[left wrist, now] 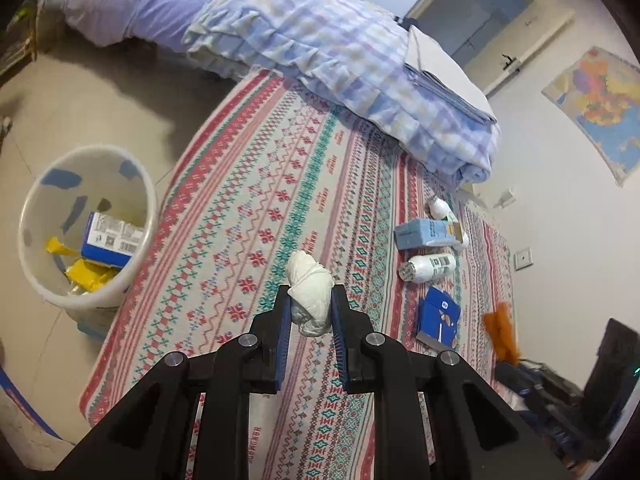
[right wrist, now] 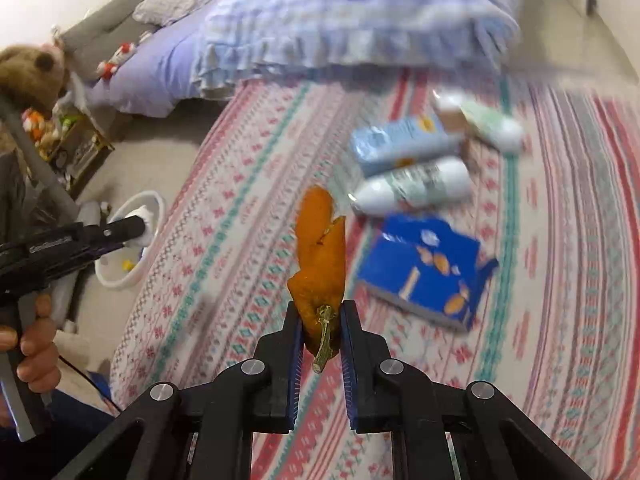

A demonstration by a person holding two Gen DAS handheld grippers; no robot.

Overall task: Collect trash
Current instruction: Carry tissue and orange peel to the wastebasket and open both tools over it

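My left gripper [left wrist: 310, 300] is shut on a crumpled white tissue wad [left wrist: 310, 294], held above the patterned bedspread [left wrist: 248, 200]. The white trash bin [left wrist: 86, 228] stands on the floor to the left, with a blue box and yellow wrappers inside. My right gripper [right wrist: 320, 320] is shut on an orange peel [right wrist: 320, 248] with a green stem, lifted over the bed. In the right wrist view the left gripper [right wrist: 136, 226] shows at the left, over the bin [right wrist: 132, 240]. On the bed lie a dark blue box [right wrist: 428, 272], two white bottles [right wrist: 412, 190] and a light blue box [right wrist: 400, 144].
A folded blue checked quilt [left wrist: 340, 52] fills the far part of the bed. A person's hand [right wrist: 34, 356] grips the left tool's handle. Toys and a stuffed bear [right wrist: 30, 70] sit at the far left. A map [left wrist: 600, 108] hangs on the right wall.
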